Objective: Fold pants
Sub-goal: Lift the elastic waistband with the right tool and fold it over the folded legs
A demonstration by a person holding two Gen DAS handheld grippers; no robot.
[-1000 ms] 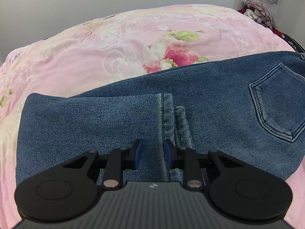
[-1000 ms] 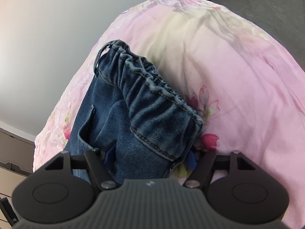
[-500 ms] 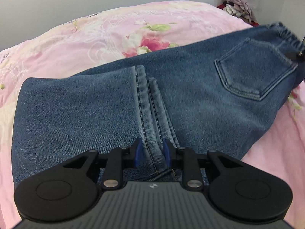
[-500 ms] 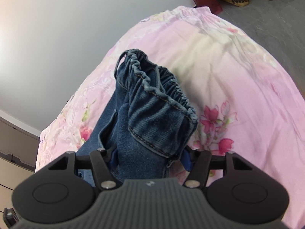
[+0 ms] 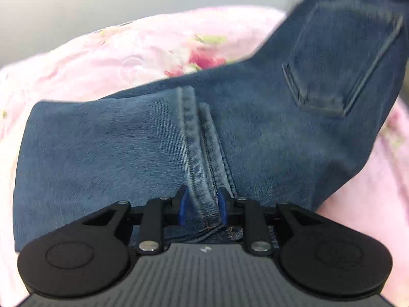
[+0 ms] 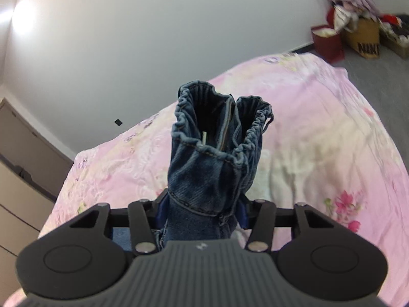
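Blue jeans (image 5: 268,133) lie across a pink flowered bedspread (image 5: 102,58). My left gripper (image 5: 202,204) has the stacked leg hems pinched between its blue pads; its jaws are opening slightly, and the fabric stays gripped. From there the jeans run to the upper right, where the seat with its back pocket (image 5: 340,71) is lifted off the bed. In the right wrist view my right gripper (image 6: 202,212) holds the bunched elastic waistband (image 6: 219,128) up in the air above the bedspread (image 6: 319,128). Its jaws are closing, and the pads press on the denim.
Boxes and bags of clothes (image 6: 363,38) stand on the grey floor beyond the bed's far corner. A beige cabinet (image 6: 23,179) stands at the left of the right wrist view. A white wall runs behind the bed.
My right gripper has risen with the waistband, lifting the seat and pocket off the bed. It has squeezed the bunched denim tighter. My left gripper has shifted a little, still holding the hems.
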